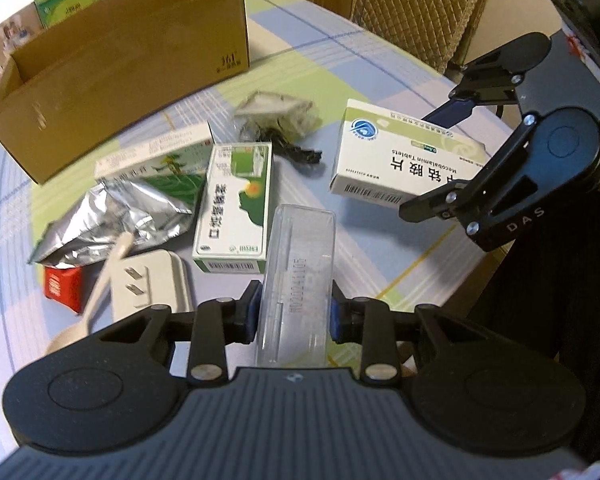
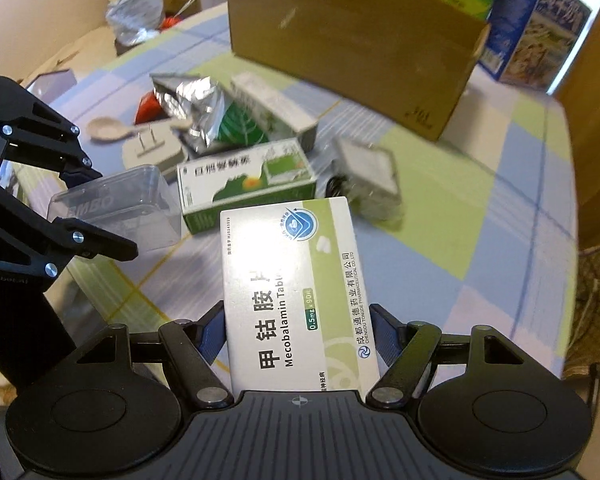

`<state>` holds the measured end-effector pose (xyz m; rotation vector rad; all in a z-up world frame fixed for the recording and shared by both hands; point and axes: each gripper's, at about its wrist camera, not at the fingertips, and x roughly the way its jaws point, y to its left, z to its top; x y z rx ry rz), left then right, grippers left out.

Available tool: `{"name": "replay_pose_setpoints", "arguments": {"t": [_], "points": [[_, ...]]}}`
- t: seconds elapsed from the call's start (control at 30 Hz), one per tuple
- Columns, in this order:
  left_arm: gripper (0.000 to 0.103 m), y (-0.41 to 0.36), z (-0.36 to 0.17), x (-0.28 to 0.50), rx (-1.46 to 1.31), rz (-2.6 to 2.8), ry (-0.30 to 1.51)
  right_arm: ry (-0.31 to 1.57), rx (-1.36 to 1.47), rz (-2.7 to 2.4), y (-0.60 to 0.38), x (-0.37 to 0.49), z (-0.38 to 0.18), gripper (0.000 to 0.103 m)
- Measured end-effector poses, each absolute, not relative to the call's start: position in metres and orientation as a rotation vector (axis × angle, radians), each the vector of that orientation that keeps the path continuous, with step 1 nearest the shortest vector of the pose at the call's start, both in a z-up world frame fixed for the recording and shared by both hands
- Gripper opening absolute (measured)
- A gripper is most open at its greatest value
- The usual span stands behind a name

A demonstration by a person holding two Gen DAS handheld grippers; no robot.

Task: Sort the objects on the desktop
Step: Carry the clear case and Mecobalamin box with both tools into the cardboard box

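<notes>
Clear case: the clear plastic case [image 1: 296, 280] sits between the blue pads of the left claw [image 1: 294, 316], lifted off the counter [image 1: 380, 240], its long axis running straight forward along the fingers.
Left claw: closed on the clear plastic case, pads pressing both long sides.
White box: the Mecobalamin tablet box [image 2: 292, 292] lies between the fingers of the right claw [image 2: 300, 344], also off the counter, long axis pointing forward.
Right claw: closed to the width of the tablet box and holding it.
Key relation: the open cardboard box [image 1: 120, 76] stands on the far side of the counter, ahead and to the left of the left claw, and ahead and slightly right of the right claw; the loose pile lies between both claws and it. Judged from this, both loads must travel forward over the pile to be dropped in, and neither claw looks clearly nearer.
Count, held: one clear case, one white tablet box.
Count, on the counter: one green medicine box [image 1: 236, 204], one white-and-green carton [image 1: 156, 156], one silver foil pouch [image 1: 112, 216], one plug adapter [image 1: 148, 284], one small red box [image 1: 64, 288], one beige spoon [image 2: 108, 128], one clear bag with a dark cable [image 1: 280, 120].
Count, containers: one cardboard box.
</notes>
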<state>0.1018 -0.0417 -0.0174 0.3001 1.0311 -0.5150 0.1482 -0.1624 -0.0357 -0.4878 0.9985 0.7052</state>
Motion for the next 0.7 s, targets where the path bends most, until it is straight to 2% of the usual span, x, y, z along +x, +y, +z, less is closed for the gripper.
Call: {"name": "replay_pose_setpoints", "arguments": {"t": [0.7], "points": [[0.027,-0.006,0.064,0.128,0.264,-0.447,0.925,0.846,-0.556,0.675,-0.131,0.155,0.034,0.070]]}}
